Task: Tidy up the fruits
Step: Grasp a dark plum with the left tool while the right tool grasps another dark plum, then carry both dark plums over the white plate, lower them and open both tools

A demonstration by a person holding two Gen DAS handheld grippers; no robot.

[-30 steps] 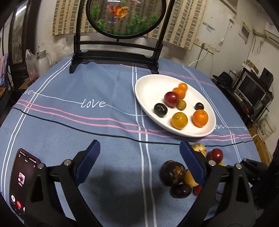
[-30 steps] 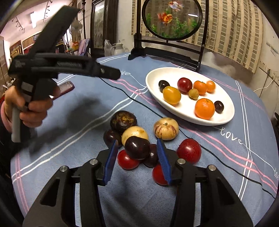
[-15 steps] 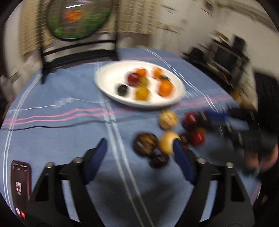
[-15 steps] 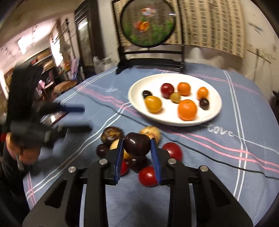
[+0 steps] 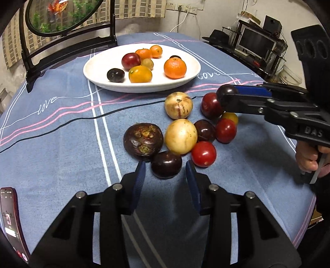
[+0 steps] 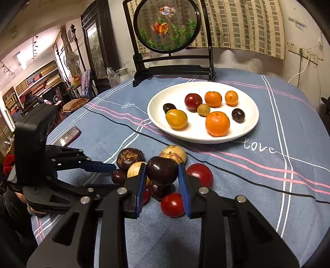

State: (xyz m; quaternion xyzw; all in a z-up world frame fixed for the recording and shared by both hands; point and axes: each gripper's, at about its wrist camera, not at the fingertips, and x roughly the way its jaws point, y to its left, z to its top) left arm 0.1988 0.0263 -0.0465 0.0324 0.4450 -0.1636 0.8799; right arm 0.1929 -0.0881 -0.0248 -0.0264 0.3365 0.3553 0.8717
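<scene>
A white plate (image 5: 92,72) (image 6: 253,123) at the back holds several oranges, plums and a yellow fruit. Loose fruit lies in a pile in front of it: a mangosteen (image 5: 143,141), a pale yellow fruit (image 5: 180,136) and red tomatoes (image 5: 203,153). My left gripper (image 5: 165,172) (image 6: 116,176) is low over the near side of the pile. Its jaws are closing around a dark plum (image 5: 166,164), with small gaps still at both pads. My right gripper (image 6: 162,168) is shut on another dark plum (image 6: 162,170) (image 5: 226,91), held just above the pile.
A phone (image 5: 10,222) (image 6: 69,136) lies on the blue cloth at the left edge. A round fish screen on a black stand (image 5: 61,16) (image 6: 167,26) stands behind the plate. A person's hand (image 5: 309,156) grips the right tool's handle.
My left gripper dropped toward the pile and its jaws narrowed around a dark plum. My right gripper shut on its dark plum and raised it slightly.
</scene>
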